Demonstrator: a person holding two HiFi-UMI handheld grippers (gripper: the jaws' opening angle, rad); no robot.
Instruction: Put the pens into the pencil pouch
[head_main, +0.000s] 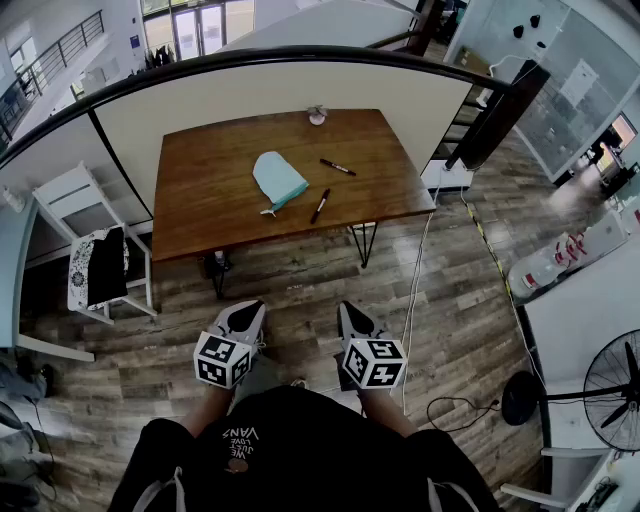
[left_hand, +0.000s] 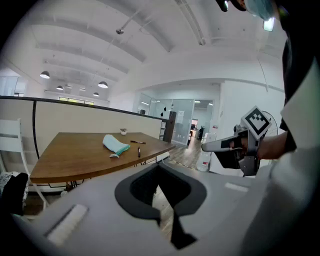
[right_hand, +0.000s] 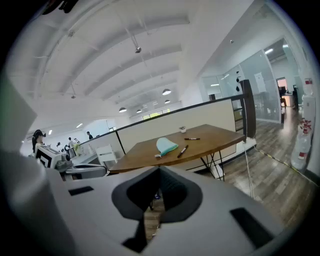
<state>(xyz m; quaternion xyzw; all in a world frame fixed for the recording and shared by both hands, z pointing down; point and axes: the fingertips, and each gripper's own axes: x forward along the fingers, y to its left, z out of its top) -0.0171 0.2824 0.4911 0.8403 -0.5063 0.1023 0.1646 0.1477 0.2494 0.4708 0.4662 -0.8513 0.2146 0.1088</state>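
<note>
A light teal pencil pouch lies near the middle of the brown wooden table. One black pen rests just right of the pouch, a second pen lies farther back to the right. Both grippers hang well short of the table, over the floor in front of me. My left gripper is shut and empty. My right gripper is shut and empty too. In the left gripper view the pouch and pens are far ahead; the right gripper view shows the pouch and a pen at a distance as well.
A small pale pot stands at the table's far edge. A white chair with dark cloth over it stands left of the table. A white cable runs along the floor on the right. A fan stands at the far right.
</note>
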